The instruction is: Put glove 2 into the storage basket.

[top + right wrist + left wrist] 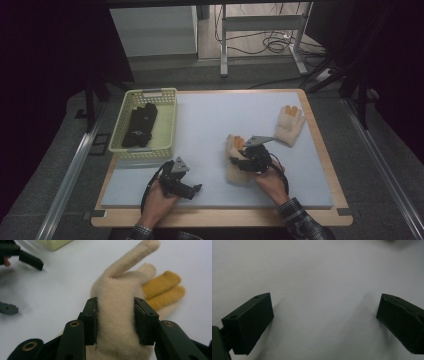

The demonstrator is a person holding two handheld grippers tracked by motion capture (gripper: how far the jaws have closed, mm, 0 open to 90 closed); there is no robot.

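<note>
The right gripper (115,321) pinched the cream glove (120,302) across its palm, near the middle of the bench (210,125). The glove seemed soft and light, so a palm grip suited. The left gripper (324,317) stood spread, empty.

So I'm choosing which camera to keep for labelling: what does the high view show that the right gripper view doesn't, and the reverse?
High view alone: the second cream glove lying farther right, and black gloves inside the yellow basket. Right gripper view alone: the right claw pressing both sides of the near glove's palm. Both share that near glove, the open left claw and the white mat.
</note>
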